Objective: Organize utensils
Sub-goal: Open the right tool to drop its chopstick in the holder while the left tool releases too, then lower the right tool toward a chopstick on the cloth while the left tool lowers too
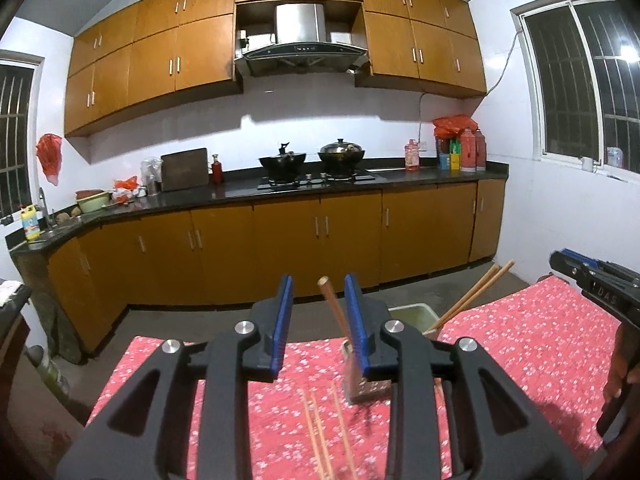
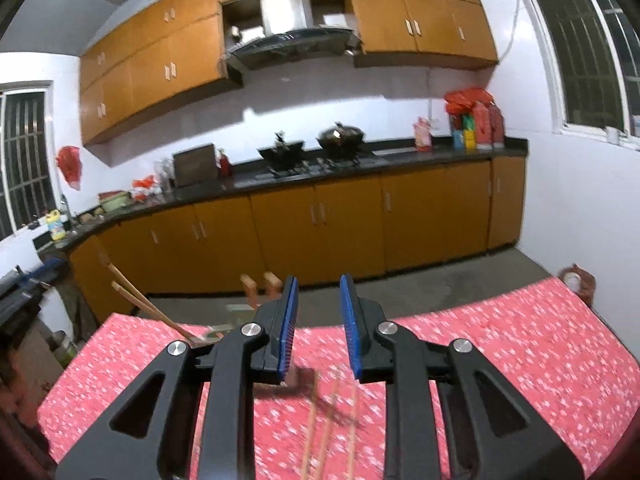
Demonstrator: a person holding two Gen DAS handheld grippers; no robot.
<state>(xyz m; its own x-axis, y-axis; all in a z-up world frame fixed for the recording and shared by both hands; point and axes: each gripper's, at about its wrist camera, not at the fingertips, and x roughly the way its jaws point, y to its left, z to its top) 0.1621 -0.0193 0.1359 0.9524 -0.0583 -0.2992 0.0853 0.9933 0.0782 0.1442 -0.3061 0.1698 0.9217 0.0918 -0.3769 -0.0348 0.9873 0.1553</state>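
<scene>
Hovering over pink floral desk [image 1: 540,344]: left hand-held gripper [image 1: 318,322] and right hand-held gripper [image 2: 318,322], both jaws narrowly apart, gripping nothing. Loose chopsticks [image 1: 320,432] below; beyond, more upright in green holder [image 1: 416,314].

Left gripper [image 1: 318,312] parted above loose chopsticks [image 1: 320,432] on the red floral tablecloth [image 1: 540,340].

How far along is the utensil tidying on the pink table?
Done: two chopsticks stand in the pale container. In hand: nothing is gripped. The left gripper is open, with a wooden-handled utensil showing between its jaws; the right gripper is open and empty. Left: that utensil and three loose chopsticks lying on the cloth.
</scene>
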